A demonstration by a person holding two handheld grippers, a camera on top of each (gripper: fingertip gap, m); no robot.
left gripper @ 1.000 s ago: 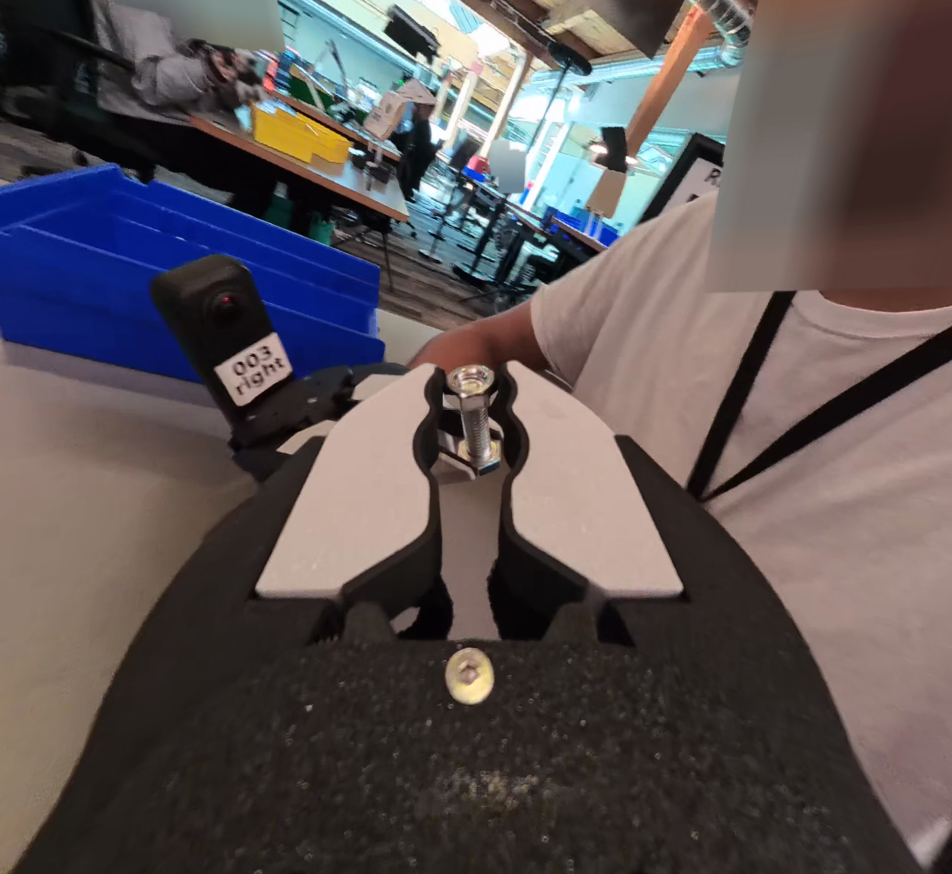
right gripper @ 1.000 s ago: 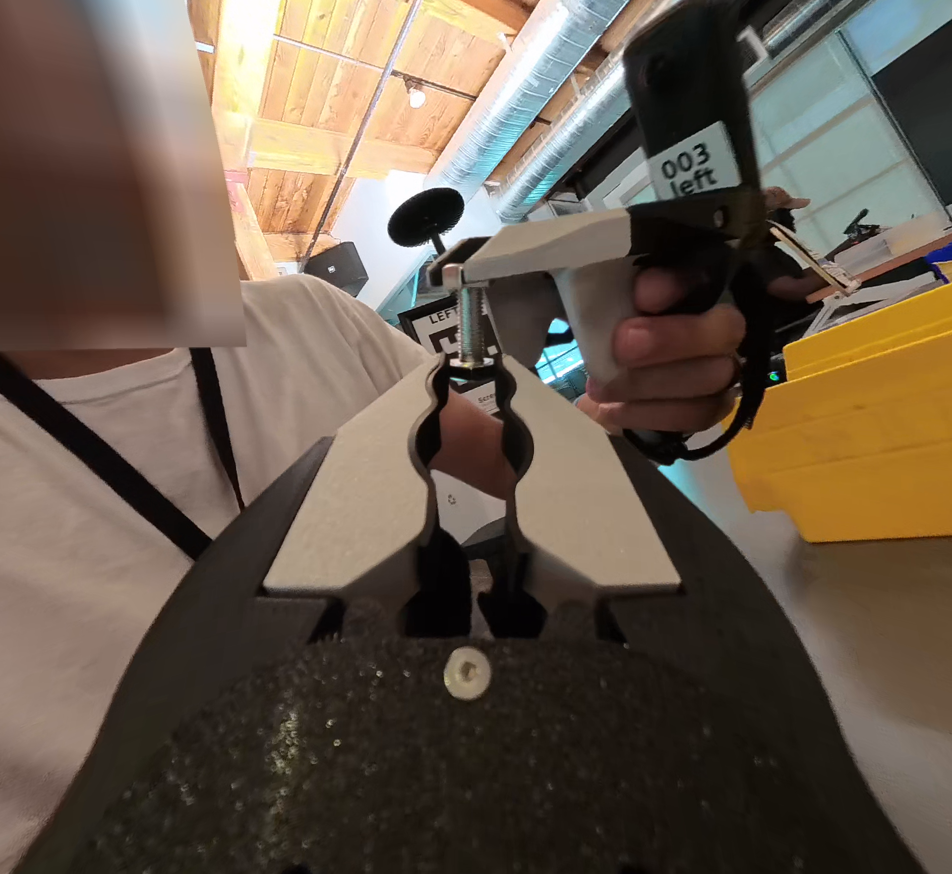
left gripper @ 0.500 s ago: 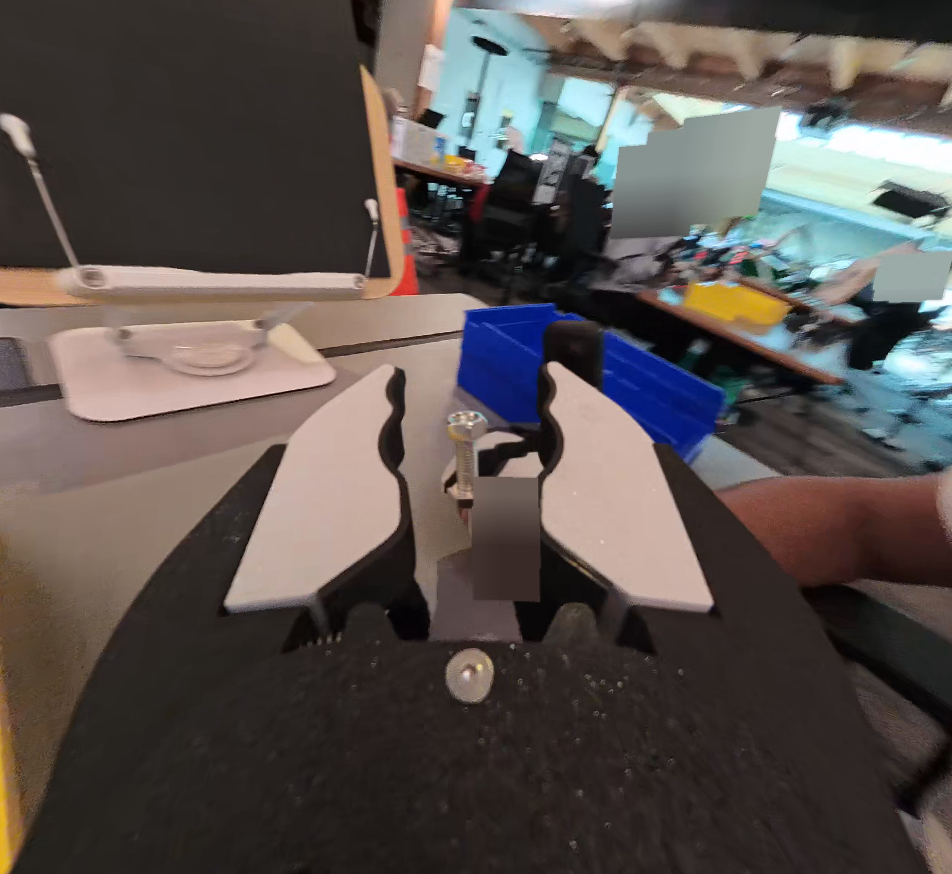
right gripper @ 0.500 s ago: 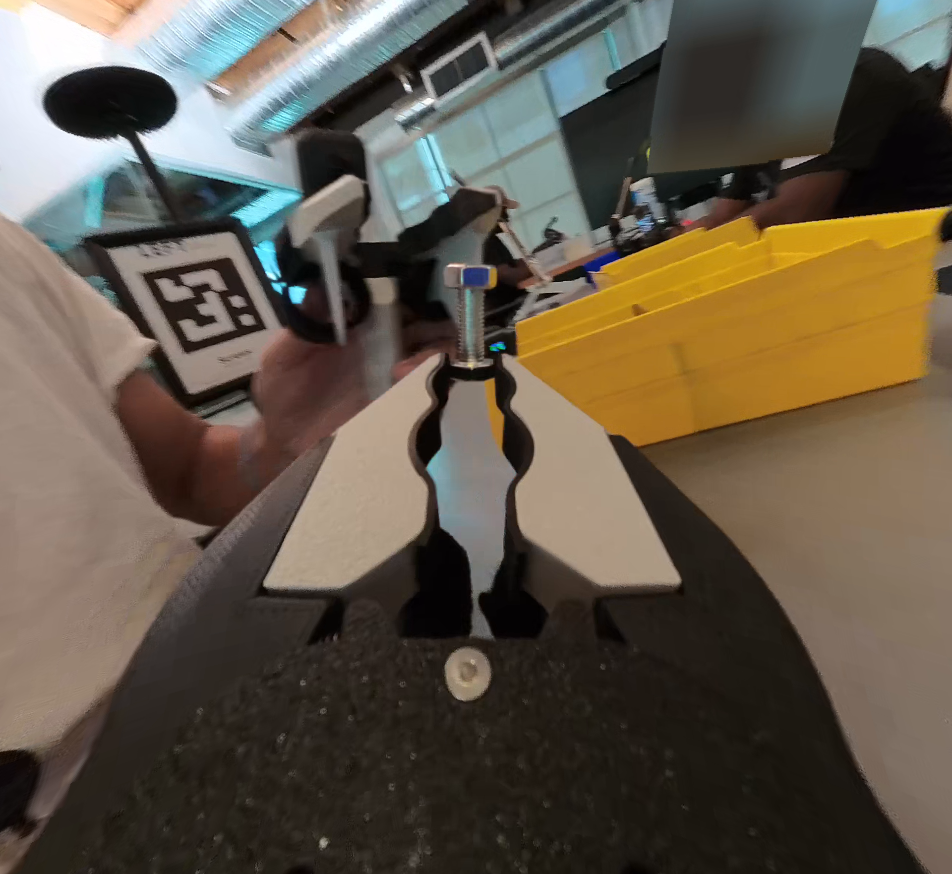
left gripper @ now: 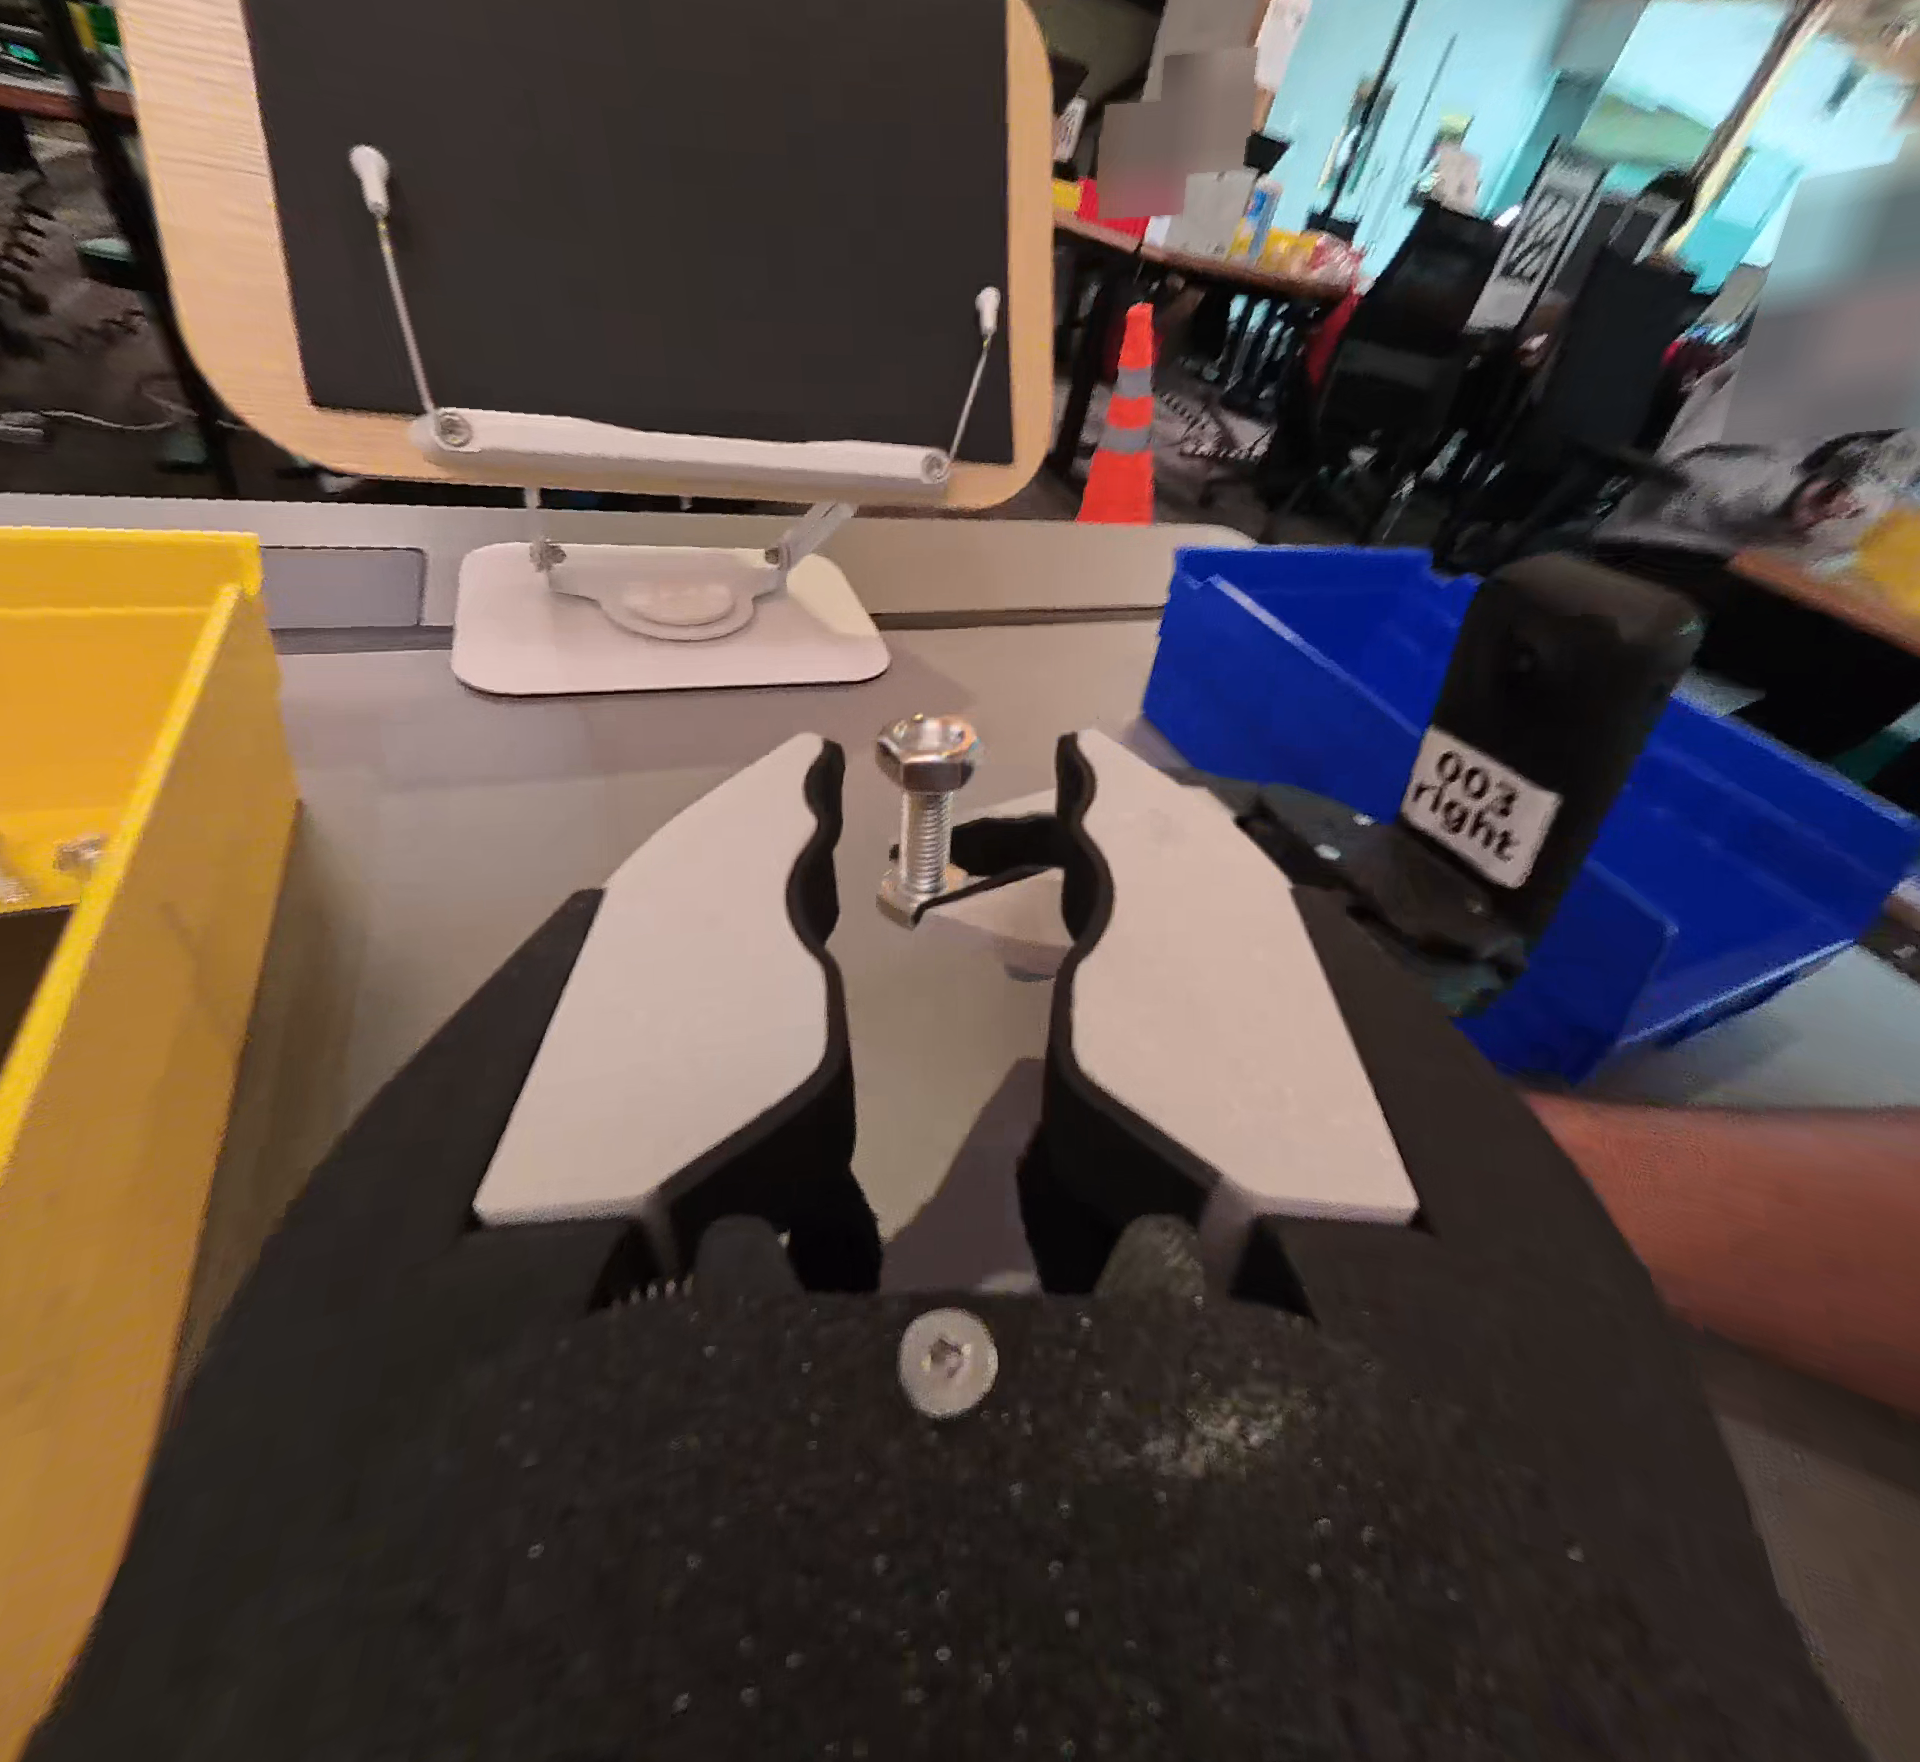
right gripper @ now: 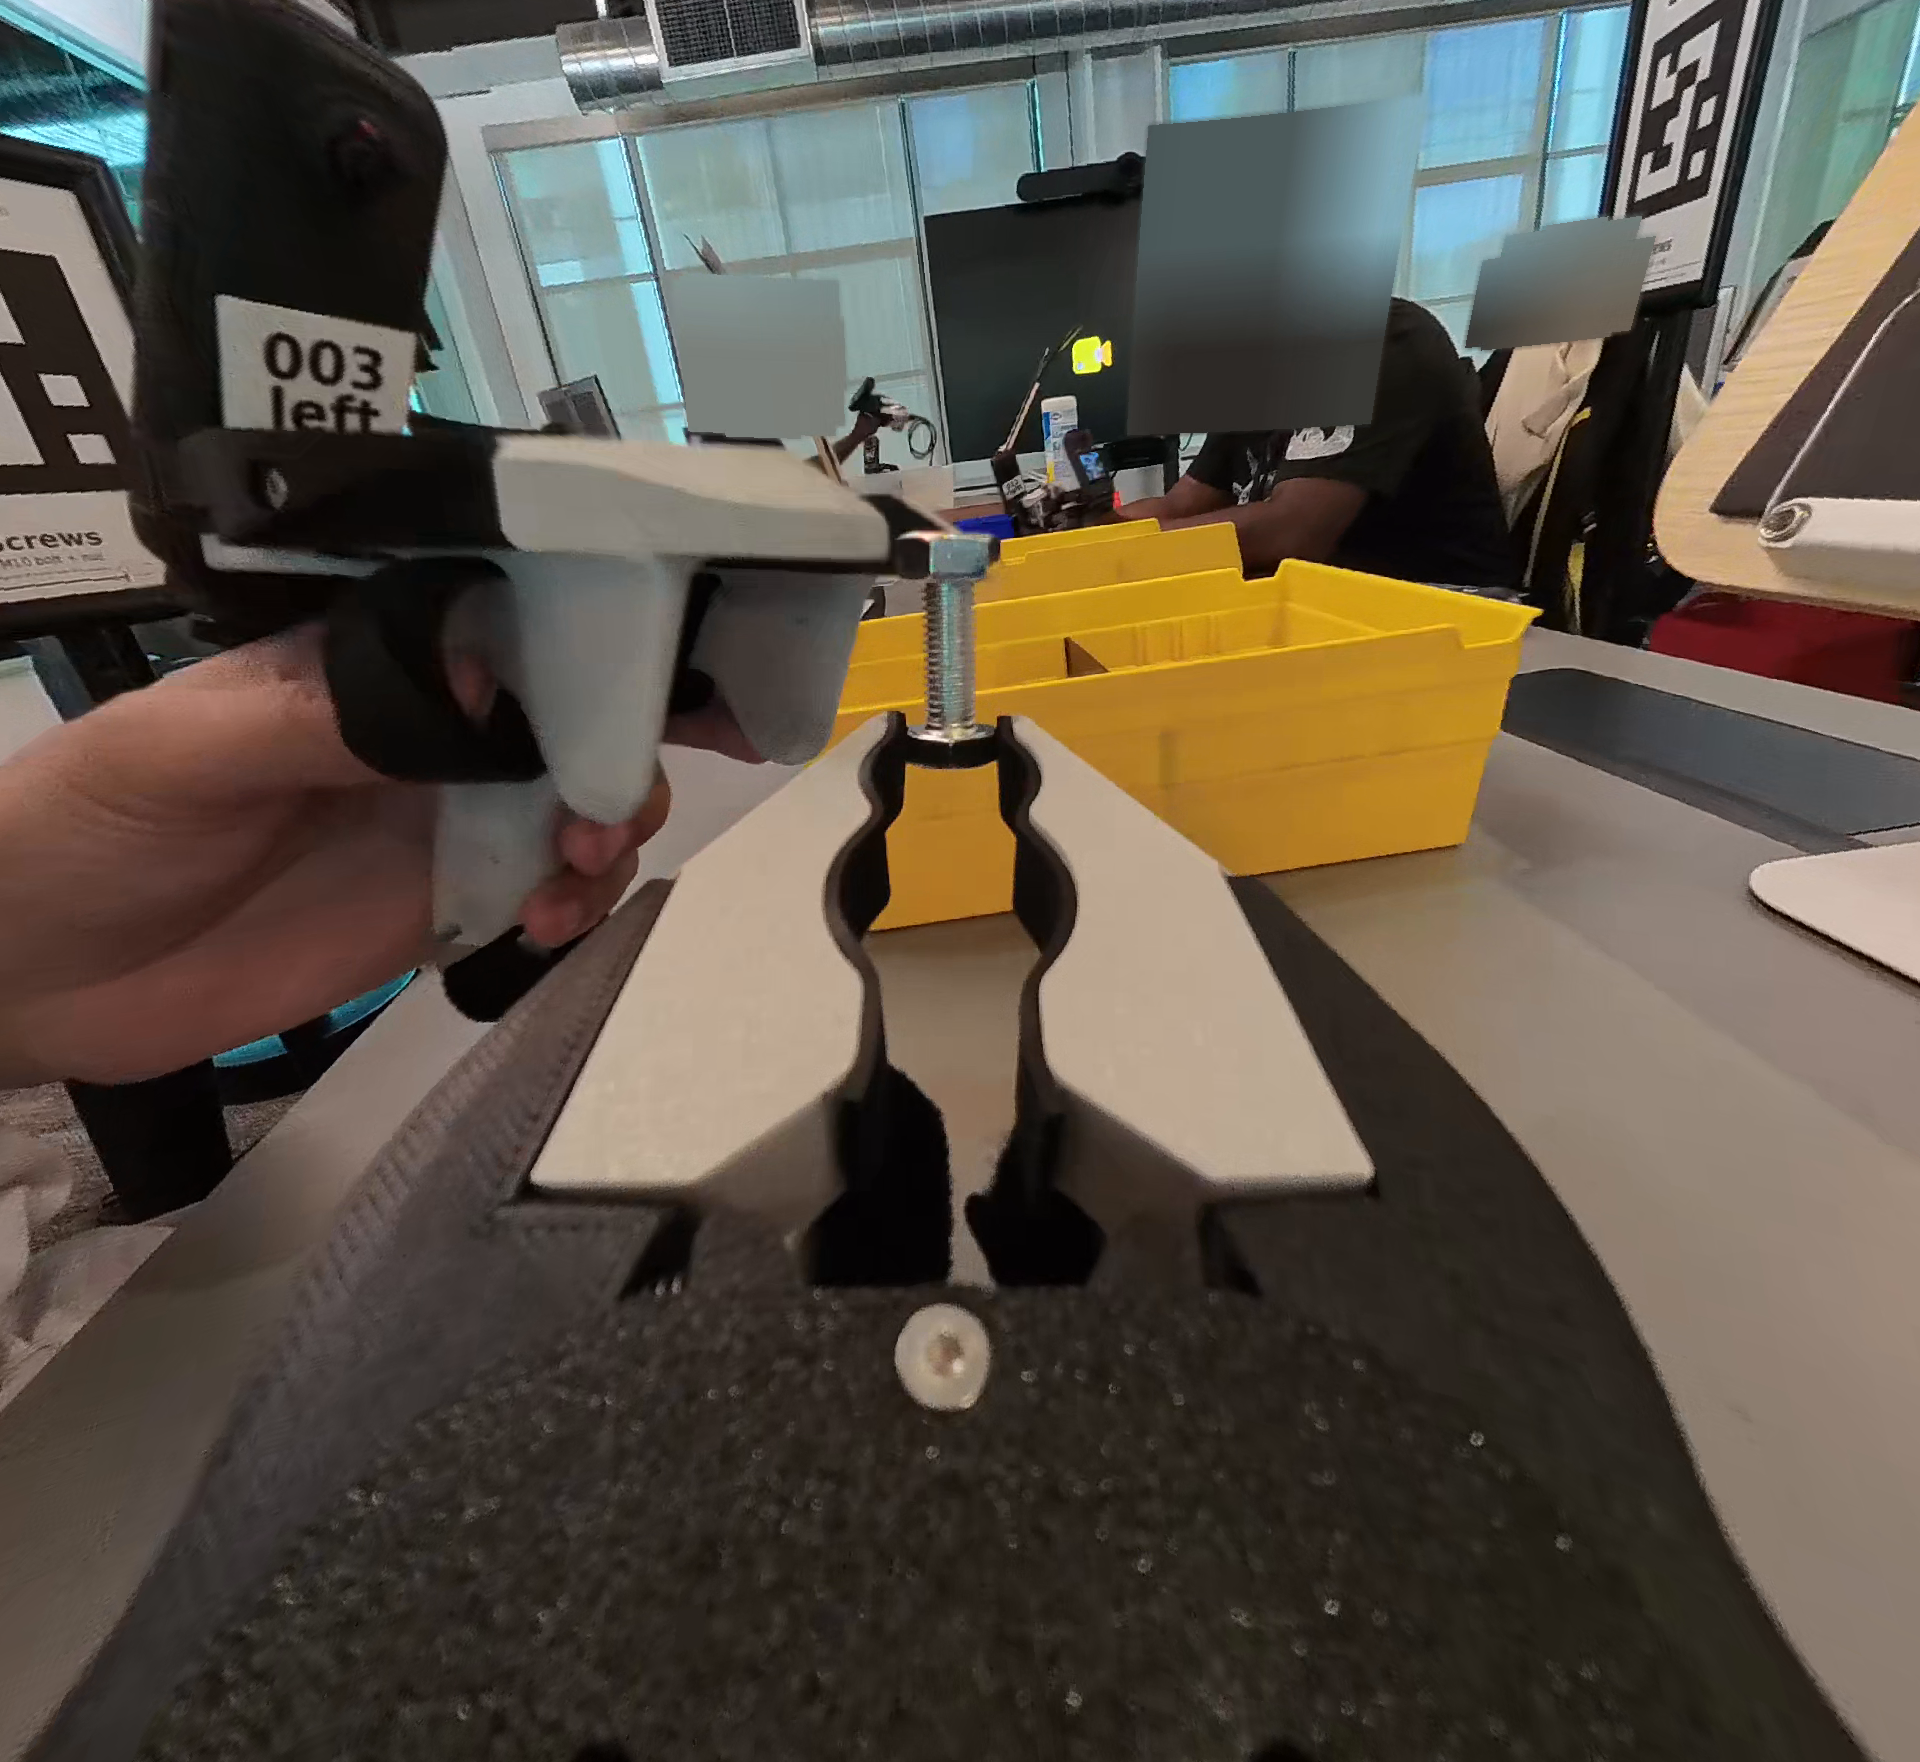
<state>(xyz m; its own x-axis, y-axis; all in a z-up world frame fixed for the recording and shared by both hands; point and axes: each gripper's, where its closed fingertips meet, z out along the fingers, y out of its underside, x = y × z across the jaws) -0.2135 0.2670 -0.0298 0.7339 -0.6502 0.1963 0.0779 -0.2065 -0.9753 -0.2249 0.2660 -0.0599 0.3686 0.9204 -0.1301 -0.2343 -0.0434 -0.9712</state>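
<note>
Over the grey table: both grippers met at one silver bolt (right gripper: pixel 951 642), held upright above the table (left gripper: pixel 644 756).
Right gripper: the right gripper (right gripper: pixel 951 744) was clenched on the nut (right gripper: pixel 951 738) at the bolt's lower end, both dark pads pressed to it at the fingertips.
Left gripper: the left gripper (left gripper: pixel 943 762) stood released, its fingers (left gripper: pixel 727 881) spread to either side of the bolt's hexagonal head (left gripper: pixel 928 748) with a clear gap on each side; in the right wrist view its fingertips were level with that head.
Bolt: threaded shank vertical, head on top, nut at the bottom, lifted clear of the table.
Left of the bolt: a yellow bin (left gripper: pixel 125 777) stood close by the left gripper; in the right wrist view it lay just behind the bolt.
Right of the bolt: a blue bin (left gripper: pixel 1309 673) sat behind the right gripper's black camera housing (left gripper: pixel 1558 673).
Behind: a white stand (left gripper: pixel 665 621) carried a dark board with a wood-coloured edge (left gripper: pixel 623 133), well apart from the grippers.
Hand: a hand (right gripper: pixel 260 839) gripped the left gripper's handle.
</note>
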